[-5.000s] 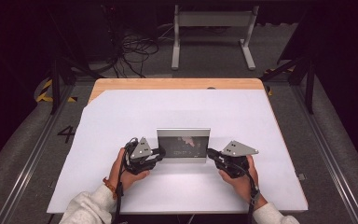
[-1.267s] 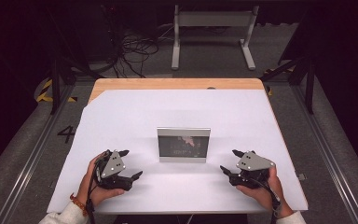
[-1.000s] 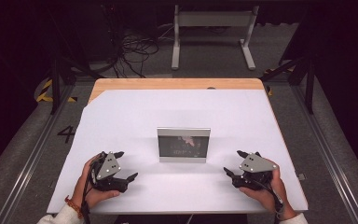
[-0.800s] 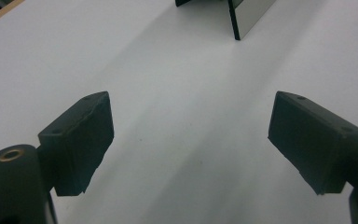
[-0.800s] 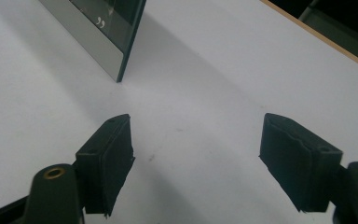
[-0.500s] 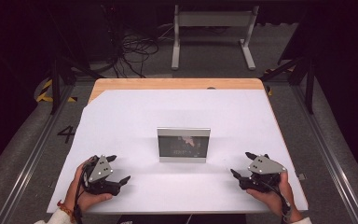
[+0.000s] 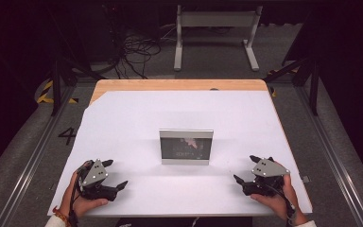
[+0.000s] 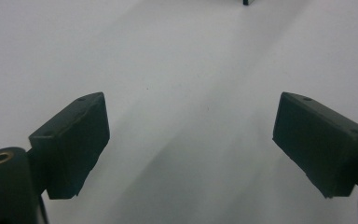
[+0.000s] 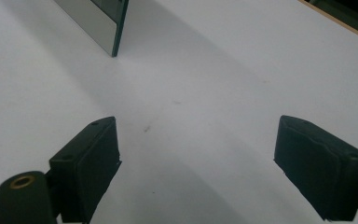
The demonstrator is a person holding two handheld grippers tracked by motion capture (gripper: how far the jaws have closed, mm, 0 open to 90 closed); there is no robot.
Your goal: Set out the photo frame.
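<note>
A small silver picture frame (image 7: 186, 146) stands upright in the middle of the white table sheet (image 7: 179, 113), with a dark photo in it. My left gripper (image 7: 116, 173) rests near the front left edge, well apart from the frame. Its jaws have just been opening and nothing is between them (image 8: 191, 140). My right gripper (image 7: 244, 168) sits near the front right edge, also away from the frame. Its jaws have just been opening too and hold nothing (image 9: 196, 158). The frame's edge (image 9: 98, 18) shows at the top left of the right gripper view.
The white sheet covers a wooden tabletop (image 7: 179, 85) whose far strip shows bare. Beyond the table are a grey floor with cables (image 7: 132, 52) and a white stand (image 7: 215, 28). Metal rails (image 7: 331, 156) run along both sides.
Both hands drew back from the frame's sides toward the near corners of the table. Both grippers' jaws spread wider. The frame stayed upright in place.
</note>
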